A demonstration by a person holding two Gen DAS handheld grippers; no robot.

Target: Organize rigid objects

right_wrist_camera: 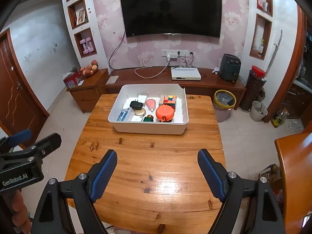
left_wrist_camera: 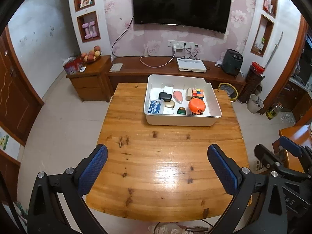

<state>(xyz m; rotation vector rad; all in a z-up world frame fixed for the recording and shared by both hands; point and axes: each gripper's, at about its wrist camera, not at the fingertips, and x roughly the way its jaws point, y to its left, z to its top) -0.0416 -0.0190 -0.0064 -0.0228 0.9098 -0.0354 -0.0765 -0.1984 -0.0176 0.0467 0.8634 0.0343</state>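
Note:
A white divided bin (left_wrist_camera: 181,121) (right_wrist_camera: 148,129) stands at the far side of the wooden table (left_wrist_camera: 165,165) (right_wrist_camera: 148,171). It holds an orange round case (left_wrist_camera: 197,105) (right_wrist_camera: 164,112), a colour cube (left_wrist_camera: 198,93) (right_wrist_camera: 170,99), a black charger (left_wrist_camera: 165,96) (right_wrist_camera: 136,105), a pink oval piece (left_wrist_camera: 177,96) (right_wrist_camera: 151,103), a gold disc (left_wrist_camera: 169,104) (right_wrist_camera: 140,112), a blue packet (left_wrist_camera: 155,106) (right_wrist_camera: 123,115) and a small green bottle (left_wrist_camera: 181,110) (right_wrist_camera: 148,119). My left gripper (left_wrist_camera: 157,154) is open and empty over the near table. My right gripper (right_wrist_camera: 157,158) is open and empty too.
A low TV cabinet (left_wrist_camera: 156,68) with a white box (left_wrist_camera: 191,66) stands behind the table under the TV (left_wrist_camera: 182,3). A side cabinet (left_wrist_camera: 89,78) with fruit is at back left. A bin (right_wrist_camera: 224,101) and a chair (right_wrist_camera: 294,165) stand on the right.

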